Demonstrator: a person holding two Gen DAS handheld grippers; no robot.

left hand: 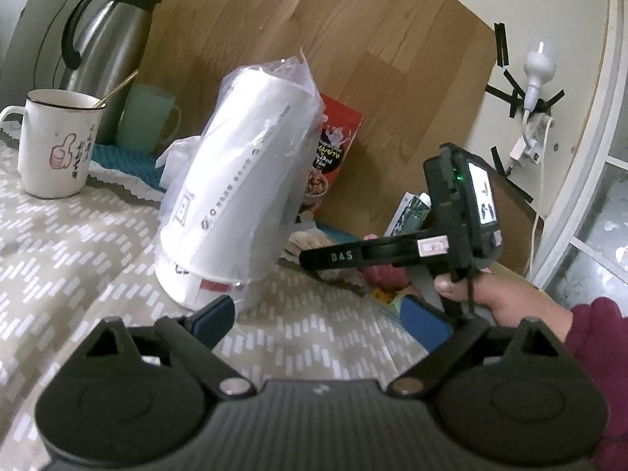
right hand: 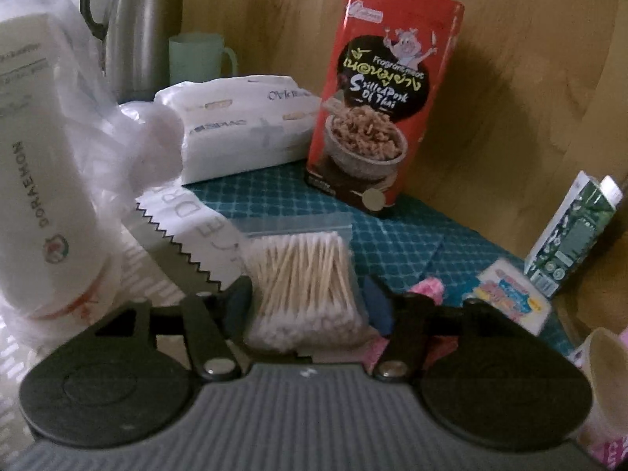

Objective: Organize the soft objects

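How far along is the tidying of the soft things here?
Early, it seems. Nothing looks sorted yet. In hand: the right gripper has its jaws either side of the bag of cotton swabs; whether they grip it is unclear. The left gripper is open, holding nothing. Left: the tissue pack, wrapped paper roll and pink item.

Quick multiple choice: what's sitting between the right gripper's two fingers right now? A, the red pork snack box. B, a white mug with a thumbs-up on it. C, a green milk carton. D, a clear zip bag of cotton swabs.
D: in the right wrist view the bag of cotton swabs lies between the fingers of the right gripper, whose jaws stand apart on either side of it.
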